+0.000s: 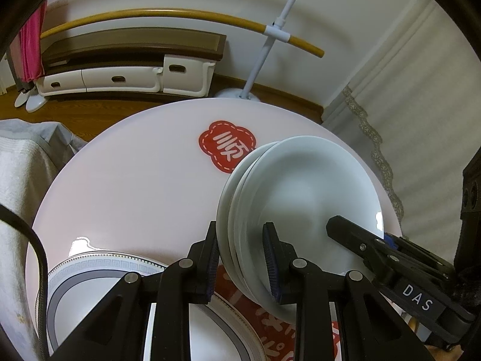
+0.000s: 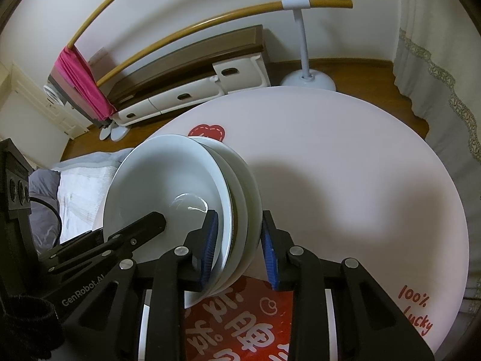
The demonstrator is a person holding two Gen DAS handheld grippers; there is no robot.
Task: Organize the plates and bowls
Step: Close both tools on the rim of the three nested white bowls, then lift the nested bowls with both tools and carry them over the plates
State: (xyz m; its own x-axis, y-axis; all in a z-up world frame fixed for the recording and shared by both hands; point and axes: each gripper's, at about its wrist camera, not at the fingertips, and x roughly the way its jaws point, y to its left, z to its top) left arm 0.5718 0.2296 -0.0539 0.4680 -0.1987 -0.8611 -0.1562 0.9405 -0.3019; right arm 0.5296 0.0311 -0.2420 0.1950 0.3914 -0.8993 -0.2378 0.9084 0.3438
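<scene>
A stack of several plain white plates (image 1: 300, 186) hangs tilted over the round table (image 1: 135, 180). My left gripper (image 1: 242, 258) is shut on the stack's near rim, one pad on the top face and one under the bottom plate. From the other side my right gripper (image 2: 239, 249) straddles the same stack (image 2: 168, 180). Its inner pad lies on the top plate, and its outer pad stands a sliver off the underside. A patterned plate (image 1: 90, 270) with a grey band and a key-pattern rim lies on the table beside the left gripper.
The pale pink table (image 2: 360, 165) carries red stickers (image 1: 225, 147) and a red printed sheet (image 2: 240, 325). Grey bedding (image 1: 27, 162) lies to the left. Beyond the table stand a drying-rack pole (image 1: 261, 57), white drawers (image 1: 120, 78) and a curtain (image 1: 405, 105).
</scene>
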